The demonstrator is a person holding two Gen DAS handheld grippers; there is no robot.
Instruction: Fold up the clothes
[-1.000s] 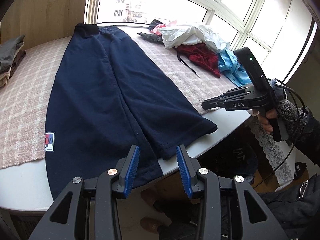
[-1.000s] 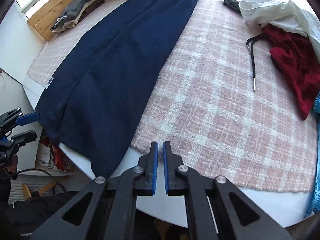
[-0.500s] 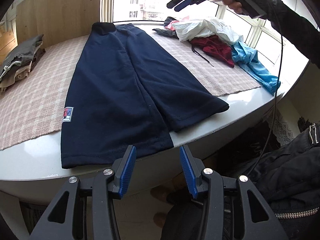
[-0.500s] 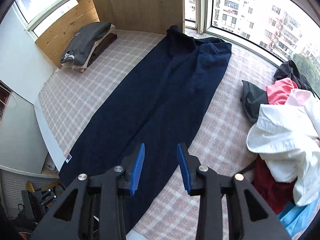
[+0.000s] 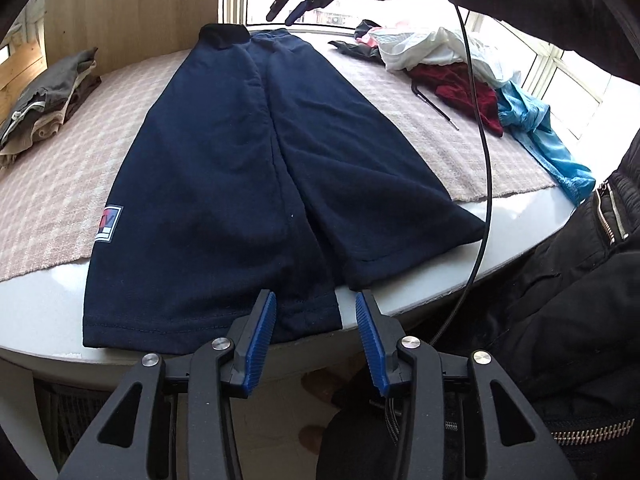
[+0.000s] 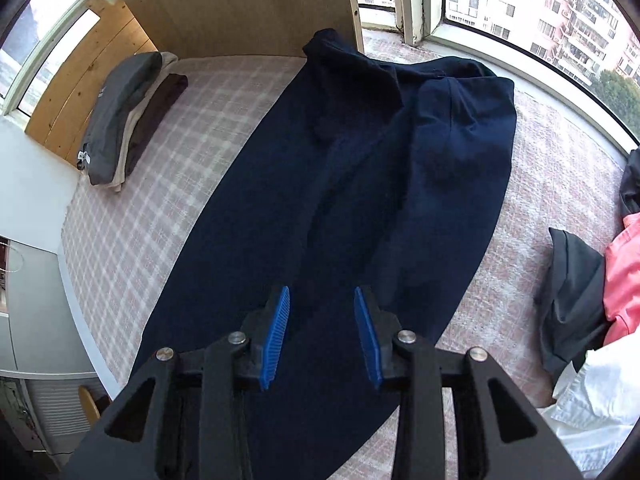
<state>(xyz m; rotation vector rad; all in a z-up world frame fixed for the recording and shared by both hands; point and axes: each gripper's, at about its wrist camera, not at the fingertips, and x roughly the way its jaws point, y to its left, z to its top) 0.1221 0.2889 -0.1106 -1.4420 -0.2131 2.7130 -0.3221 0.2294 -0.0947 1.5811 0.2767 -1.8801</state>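
The left gripper (image 5: 316, 332) hangs just over the near leg hems, jaws closing with nothing between them yet, likely to pinch an edge. The navy trousers (image 5: 256, 168) lie flat along the table (image 5: 40, 320), ready for folding. Farther off, the right gripper (image 6: 322, 336) hovers part-open and empty above the waistband end.

Bright daylight floods through the window (image 5: 568, 80), blowing out its panes; frames are sharp, fisheye-curved, with dark corners.
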